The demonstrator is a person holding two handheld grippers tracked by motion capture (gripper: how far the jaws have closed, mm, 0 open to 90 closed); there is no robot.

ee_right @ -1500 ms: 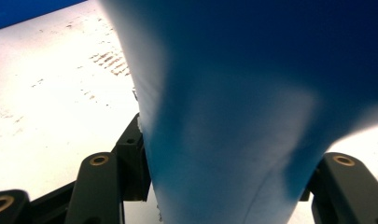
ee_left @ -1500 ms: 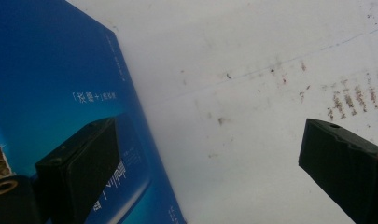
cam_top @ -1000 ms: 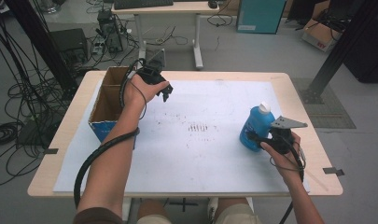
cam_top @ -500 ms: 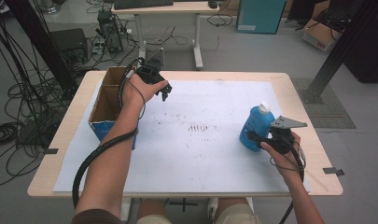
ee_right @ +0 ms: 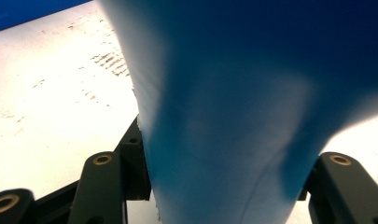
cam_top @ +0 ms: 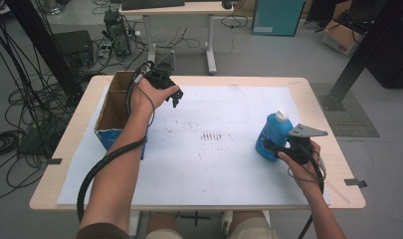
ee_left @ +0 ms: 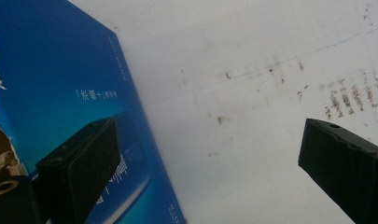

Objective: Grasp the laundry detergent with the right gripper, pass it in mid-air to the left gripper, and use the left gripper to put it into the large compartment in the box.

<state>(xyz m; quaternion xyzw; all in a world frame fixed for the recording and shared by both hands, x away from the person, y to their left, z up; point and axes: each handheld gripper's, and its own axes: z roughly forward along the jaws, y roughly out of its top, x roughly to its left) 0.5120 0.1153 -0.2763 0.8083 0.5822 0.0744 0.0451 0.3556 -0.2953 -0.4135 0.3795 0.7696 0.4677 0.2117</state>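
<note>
Two grippers, one blue bottle [cam_top: 269, 138] upright, white cap up.
Right gripper [cam_top: 274, 149] clamps its body; left gripper [cam_top: 175, 97] gapes empty beside the cardboard box [cam_top: 113, 115].

Lab, cable tangles [cam_top: 20, 124], black frame posts [cam_top: 368, 50], desk [cam_top: 179, 7]

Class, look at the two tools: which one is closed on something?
The right tool: it clamps the blue bottle. The left tool hangs open by the cardboard box.
</note>
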